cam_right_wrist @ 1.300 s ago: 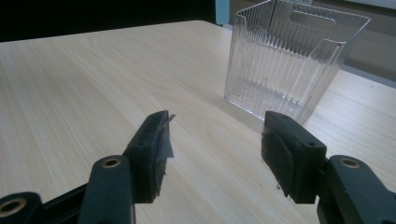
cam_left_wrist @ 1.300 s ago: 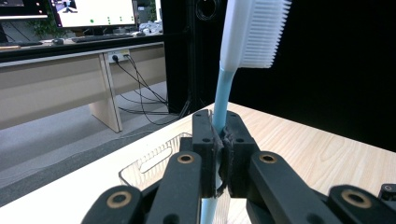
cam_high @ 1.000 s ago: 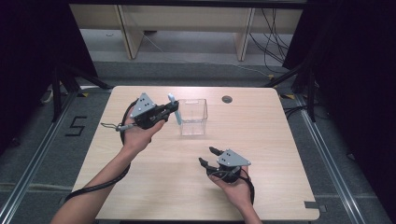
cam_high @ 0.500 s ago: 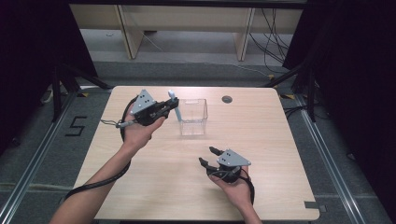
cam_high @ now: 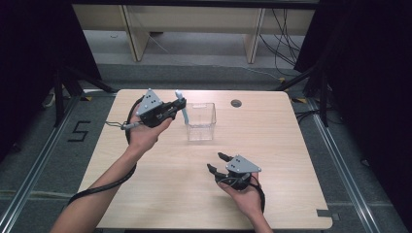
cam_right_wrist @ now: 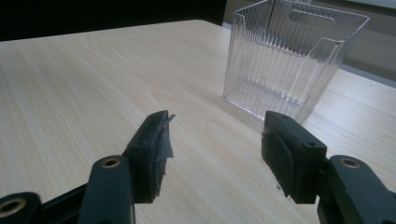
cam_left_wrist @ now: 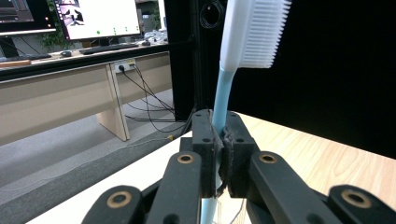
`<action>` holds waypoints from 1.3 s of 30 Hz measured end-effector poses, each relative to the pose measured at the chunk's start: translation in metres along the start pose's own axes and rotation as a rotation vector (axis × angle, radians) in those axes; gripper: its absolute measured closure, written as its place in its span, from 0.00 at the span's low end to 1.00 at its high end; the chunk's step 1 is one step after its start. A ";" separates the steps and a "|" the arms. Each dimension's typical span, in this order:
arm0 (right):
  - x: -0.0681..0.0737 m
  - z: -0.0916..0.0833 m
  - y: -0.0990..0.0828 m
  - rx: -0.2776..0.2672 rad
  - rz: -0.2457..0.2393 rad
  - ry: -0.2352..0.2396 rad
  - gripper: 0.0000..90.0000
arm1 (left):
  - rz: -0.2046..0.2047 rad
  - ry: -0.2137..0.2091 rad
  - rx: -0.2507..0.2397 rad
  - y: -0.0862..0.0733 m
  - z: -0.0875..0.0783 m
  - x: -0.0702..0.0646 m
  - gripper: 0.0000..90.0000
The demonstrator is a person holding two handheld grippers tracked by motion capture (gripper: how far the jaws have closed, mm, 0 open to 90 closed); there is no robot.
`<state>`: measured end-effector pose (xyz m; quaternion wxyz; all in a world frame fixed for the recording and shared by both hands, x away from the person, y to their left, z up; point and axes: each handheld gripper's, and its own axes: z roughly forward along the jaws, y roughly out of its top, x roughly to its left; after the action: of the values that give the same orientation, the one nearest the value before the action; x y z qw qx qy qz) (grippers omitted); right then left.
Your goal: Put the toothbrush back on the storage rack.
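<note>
The light-blue toothbrush stands upright in the left gripper, its handle pinched tight between the two black pads, white bristle head well above the jaws and the lower handle passing down below them. In the high view the brush rises just ahead of that gripper's tips, close beside the left wall of the clear ribbed plastic container, still outside it.

Over the last second the left hand has carried the brush a little nearer to the container, and the grip has not loosened. That reads as the approach to dropping the brush in: the handle end probably needs to clear the rim before the jaws let go.

The right gripper rests low over the wooden table, near the person and well apart from the container, which stands ahead of and between its jaws in the right gripper view. Its jaws are spread wide with nothing between them, and it has not shifted.
</note>
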<state>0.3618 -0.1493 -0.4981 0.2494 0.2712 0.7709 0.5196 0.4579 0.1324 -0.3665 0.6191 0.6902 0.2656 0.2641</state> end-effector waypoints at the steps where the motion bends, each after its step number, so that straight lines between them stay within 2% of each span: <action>1: 0.000 0.000 0.000 0.002 0.004 0.000 0.48 | 0.001 0.001 0.000 0.000 0.000 0.000 0.95; 6: 0.001 0.000 0.000 0.000 0.006 -0.001 0.48 | 0.002 0.002 0.000 0.002 0.002 0.002 0.95; 7: 0.000 0.000 0.000 -0.004 -0.009 -0.008 0.48 | 0.002 0.003 0.000 0.003 0.002 0.002 0.95; 10: -0.001 0.000 0.000 -0.001 -0.012 -0.006 0.48 | 0.008 0.005 0.003 0.004 0.004 0.002 0.95; 23: -0.001 0.000 0.000 -0.001 -0.009 -0.005 0.48 | 0.010 0.018 0.016 0.003 0.011 0.007 0.95; 25: -0.002 0.000 0.000 -0.003 -0.025 -0.007 0.48 | 0.006 0.019 0.015 0.002 0.012 0.008 0.95; 29: -0.002 -0.001 0.000 -0.006 -0.024 -0.008 0.48 | 0.004 0.021 0.018 0.001 0.014 0.009 0.95; 31: 0.000 -0.001 0.000 0.000 -0.001 -0.007 0.48 | 0.001 0.022 0.019 0.000 0.015 0.009 0.95; 33: 0.000 -0.001 0.000 0.000 0.001 -0.008 0.48 | 0.004 0.022 0.021 -0.001 0.016 0.010 0.95; 35: -0.002 -0.001 0.000 -0.007 -0.025 -0.008 0.48 | 0.002 0.021 0.023 -0.002 0.017 0.011 0.95; 39: -0.002 0.000 0.000 -0.007 -0.026 -0.007 0.48 | -0.001 0.023 0.027 -0.004 0.019 0.012 0.95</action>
<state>0.3626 -0.1506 -0.4979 0.2598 0.2623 0.7716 0.5180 0.4796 0.1276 -0.3718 0.6065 0.6955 0.2766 0.2683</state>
